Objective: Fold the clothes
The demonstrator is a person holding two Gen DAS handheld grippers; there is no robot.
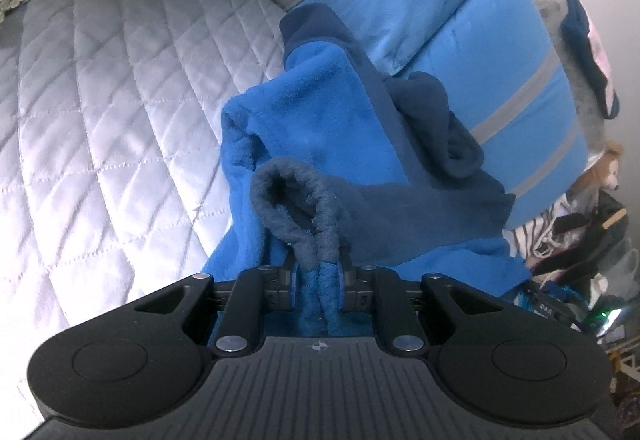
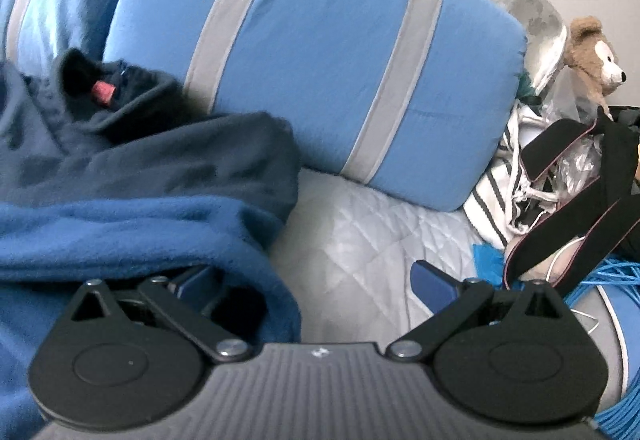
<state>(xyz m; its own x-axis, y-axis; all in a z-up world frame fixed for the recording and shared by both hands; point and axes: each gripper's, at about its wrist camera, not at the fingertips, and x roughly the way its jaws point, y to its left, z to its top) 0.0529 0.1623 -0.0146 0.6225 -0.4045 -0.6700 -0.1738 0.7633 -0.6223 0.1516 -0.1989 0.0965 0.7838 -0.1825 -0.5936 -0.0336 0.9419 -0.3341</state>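
Both my wrist views bulge with fisheye curve, dark at the corners. In my left view, soft daylight washes the quilted bedspread point(image 1: 100, 99) nearly white at the left edge. My right view is dimmer; the fleece garment point(image 2: 120, 207) at left is smeared with blur, while the striped pillow point(image 2: 320, 51) stays fairly sharp.

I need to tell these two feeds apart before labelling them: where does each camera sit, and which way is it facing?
Left wrist: on the left gripper, angled down at the blue fleece garment pinched in its jaws, quilted bedspread beyond.
Right wrist: on the right gripper, jaws wide, facing the striped blue pillow, stuffed toy beside.
Shared: the garment, pillow and bedspread.
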